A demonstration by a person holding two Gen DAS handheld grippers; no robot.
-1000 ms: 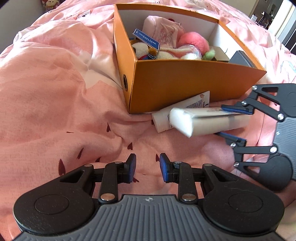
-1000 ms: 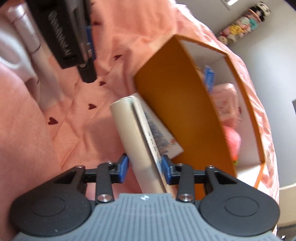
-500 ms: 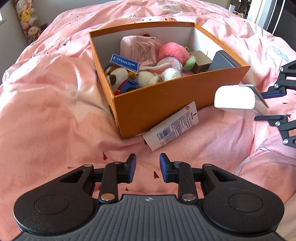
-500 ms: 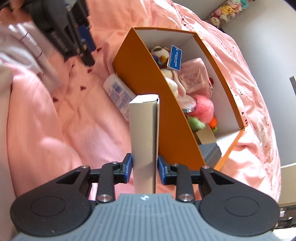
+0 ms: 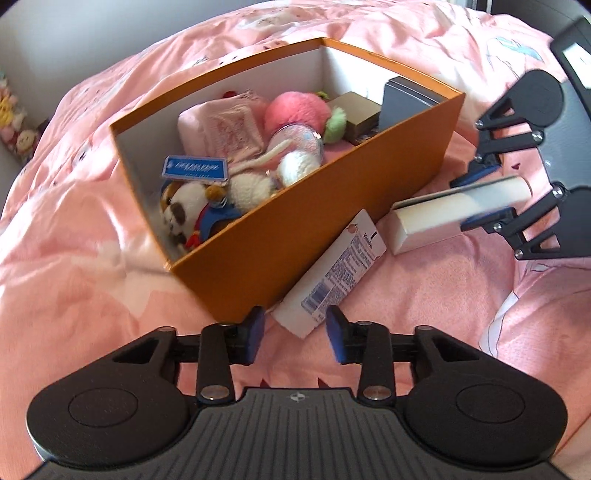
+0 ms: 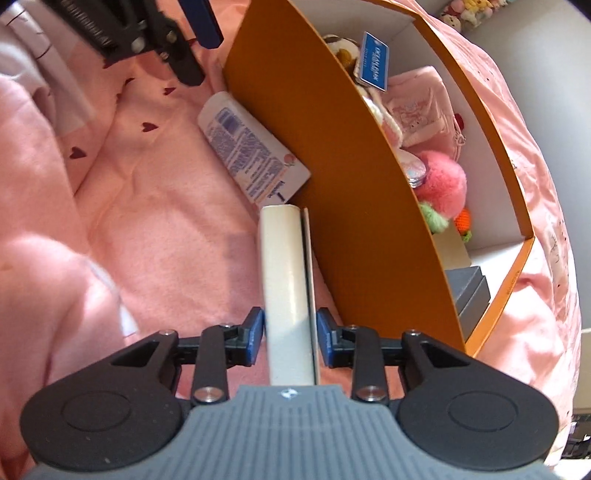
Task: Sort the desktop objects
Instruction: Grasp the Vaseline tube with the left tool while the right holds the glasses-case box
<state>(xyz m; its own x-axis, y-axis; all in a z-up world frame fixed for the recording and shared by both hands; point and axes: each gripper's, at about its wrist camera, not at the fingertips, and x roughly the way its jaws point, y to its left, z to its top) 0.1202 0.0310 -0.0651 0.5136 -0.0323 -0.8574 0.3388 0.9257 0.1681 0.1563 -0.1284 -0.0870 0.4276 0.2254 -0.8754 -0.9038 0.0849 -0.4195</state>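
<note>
Left wrist view: left tool (image 5: 294, 334) hovering over the pink bedspread (image 5: 74, 229), jaws just opened and standing apart with nothing pressed between the blue pads; cap end of a white tube (image 5: 332, 275) with a printed label lying just ahead of them. Tube resting on the bed, tight against the near wall of an orange cardboard box (image 5: 303, 236). In the box: a brown-and-white plush dog (image 5: 184, 210), a blue name tag (image 5: 194, 168), a pink pouch (image 5: 221, 129), a pink pompom (image 5: 297, 112), a green pompom (image 5: 336, 123), white knitted balls (image 5: 251, 190), a clear round case (image 5: 299, 138), a dark grey box (image 5: 406, 101) in the far corner. To the right, right tool (image 5: 484, 195) clamped on a long white carton (image 5: 443, 218), carton low over the bed beside the box's corner, outside it.

Right wrist view: right tool (image 6: 290, 336) gripping the long white carton (image 6: 284, 288) between its pads, carton pointing forward, alongside the orange box's outer wall (image 6: 332, 147), whether touching hard to tell. White tube (image 6: 251, 147) beyond the carton's end, along the same wall. Left tool (image 6: 162, 33) at the top left edge, only partly in view. Blue name tag (image 6: 375, 61), pink pouch (image 6: 421, 107), pink pompom (image 6: 443, 184) and dark grey box (image 6: 469, 291) inside.
</note>
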